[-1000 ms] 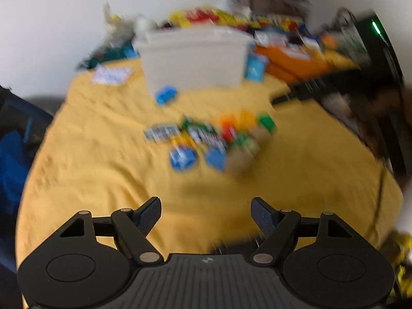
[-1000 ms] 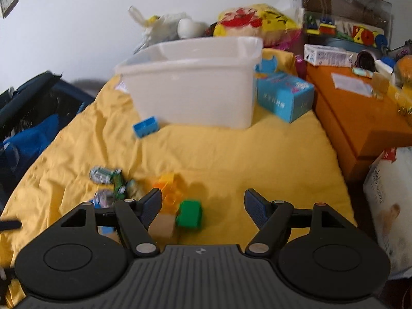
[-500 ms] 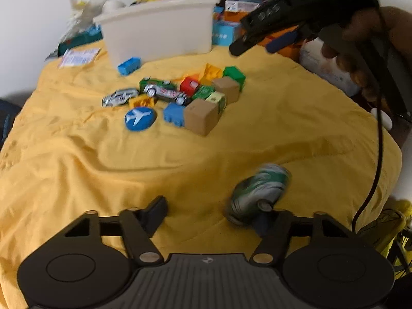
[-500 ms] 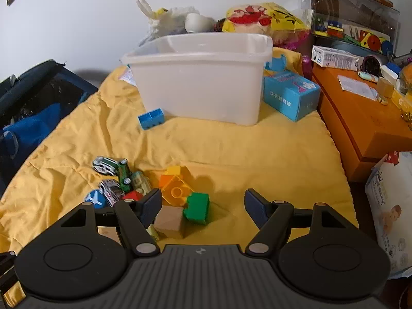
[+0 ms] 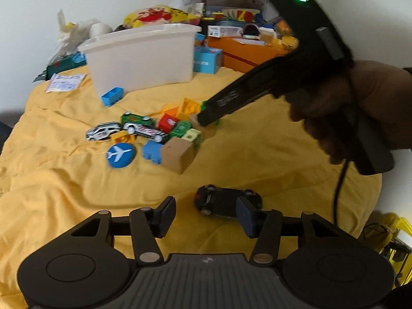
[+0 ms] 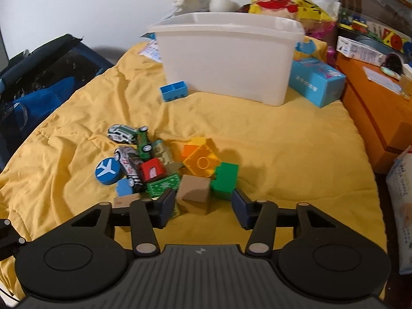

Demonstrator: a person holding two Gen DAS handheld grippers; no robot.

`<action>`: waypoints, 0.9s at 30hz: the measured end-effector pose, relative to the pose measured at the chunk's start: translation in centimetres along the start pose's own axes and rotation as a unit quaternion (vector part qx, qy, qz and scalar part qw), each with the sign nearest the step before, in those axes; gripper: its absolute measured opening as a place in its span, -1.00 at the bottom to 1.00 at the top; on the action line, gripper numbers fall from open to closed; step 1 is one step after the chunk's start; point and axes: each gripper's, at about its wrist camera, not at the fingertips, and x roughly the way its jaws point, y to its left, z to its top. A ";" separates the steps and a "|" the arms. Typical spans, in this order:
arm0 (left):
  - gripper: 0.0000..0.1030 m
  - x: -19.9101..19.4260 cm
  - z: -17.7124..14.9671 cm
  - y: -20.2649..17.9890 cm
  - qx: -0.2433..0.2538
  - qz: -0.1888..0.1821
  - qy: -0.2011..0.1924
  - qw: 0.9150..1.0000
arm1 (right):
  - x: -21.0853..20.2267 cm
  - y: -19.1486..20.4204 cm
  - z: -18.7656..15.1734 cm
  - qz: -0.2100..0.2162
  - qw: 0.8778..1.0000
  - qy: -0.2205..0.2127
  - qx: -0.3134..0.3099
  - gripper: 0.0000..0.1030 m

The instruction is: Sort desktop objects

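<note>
A pile of toys lies on the yellow cloth: toy cars point(image 5: 103, 130), a blue plane disc point(image 5: 120, 155), a tan wooden cube point(image 5: 177, 154), coloured bricks point(image 6: 202, 159). A black toy car point(image 5: 226, 202) lies upside down just ahead of my left gripper point(image 5: 206, 217), which is open and empty. My right gripper point(image 6: 203, 209) is open, its jaws on either side of a tan cube point(image 6: 193, 197) beside a green brick point(image 6: 224, 176). It also shows in the left wrist view point(image 5: 208, 119), low over the pile.
A white plastic bin point(image 6: 226, 56) stands at the back with a blue brick point(image 6: 174, 91) in front. A light blue box point(image 6: 316, 82) and orange cabinet point(image 6: 373, 103) are at right. A dark bag point(image 6: 33, 82) sits left.
My left gripper pulled back and the car ahead of it rolled onto its roof, further from the fingers. My right gripper moved down and forward to the tan cube.
</note>
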 end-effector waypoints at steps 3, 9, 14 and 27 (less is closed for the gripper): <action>0.10 1.1 0.0 -0.4 0.011 0.001 0.011 1.000 | 1.2 0.5 -0.1 -0.001 1.000 0.008 -0.016 -0.18; 0.25 2.2 0.5 -0.8 0.011 0.007 0.011 1.000 | 3.1 0.5 0.4 -0.004 1.000 0.026 -0.013 -0.34; 0.29 2.9 0.7 -1.3 0.020 0.005 0.002 1.000 | 2.5 -0.1 -0.1 -0.002 0.999 0.023 -0.022 -0.37; 0.26 4.5 1.0 -1.3 0.001 -0.016 0.022 1.000 | -3.8 -6.1 -1.5 -0.030 0.998 -0.007 0.055 -0.36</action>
